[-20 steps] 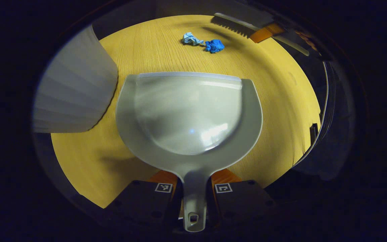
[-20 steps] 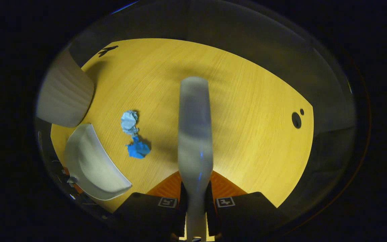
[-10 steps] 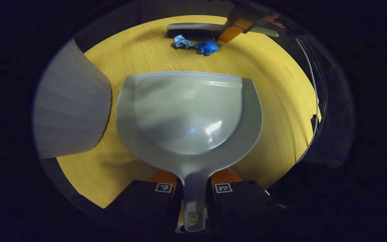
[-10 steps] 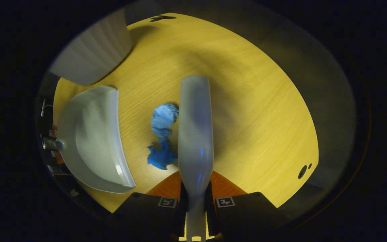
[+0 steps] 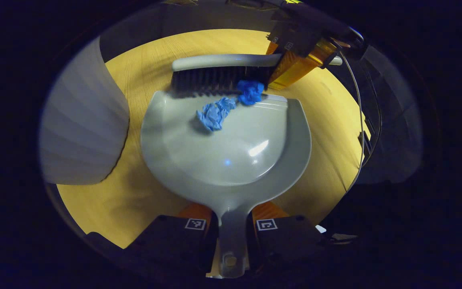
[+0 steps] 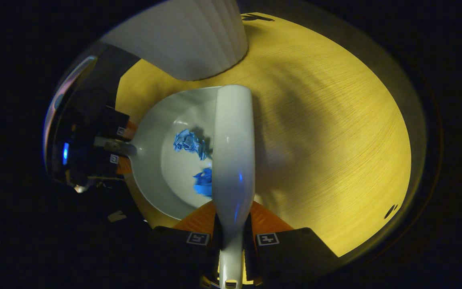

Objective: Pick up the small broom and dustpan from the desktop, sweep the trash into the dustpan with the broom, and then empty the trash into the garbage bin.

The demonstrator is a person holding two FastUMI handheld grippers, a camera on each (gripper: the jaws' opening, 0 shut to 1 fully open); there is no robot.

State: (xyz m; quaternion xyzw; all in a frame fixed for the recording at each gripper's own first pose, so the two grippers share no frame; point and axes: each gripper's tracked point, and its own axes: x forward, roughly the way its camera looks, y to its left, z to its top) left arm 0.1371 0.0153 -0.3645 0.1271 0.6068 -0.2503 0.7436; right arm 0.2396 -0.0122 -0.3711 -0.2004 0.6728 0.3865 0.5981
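Note:
My left gripper (image 5: 231, 218) is shut on the handle of the grey dustpan (image 5: 231, 160), which lies flat on the yellow wooden desktop (image 5: 142, 76). Two crumpled blue scraps sit inside the pan near its front lip: a paler one (image 5: 214, 114) and a darker one (image 5: 250, 91). The broom (image 5: 223, 72) stands with its dark bristles at that lip, held by the right gripper (image 5: 291, 60). In the right gripper view my right gripper (image 6: 233, 222) is shut on the broom's handle (image 6: 233, 148), with the dustpan (image 6: 163, 160) and both scraps (image 6: 191, 142) to its left.
A white ribbed garbage bin (image 5: 82, 120) stands just left of the dustpan and shows in the right gripper view as the bin (image 6: 187, 36) at the top. Bare desktop (image 6: 327, 132) spreads to the broom's right. Cables (image 5: 369, 120) hang past the table's right edge.
The broom swept toward the dustpan and pushed both blue scraps over the lip into the pan. The dustpan has stayed in place in my left gripper.

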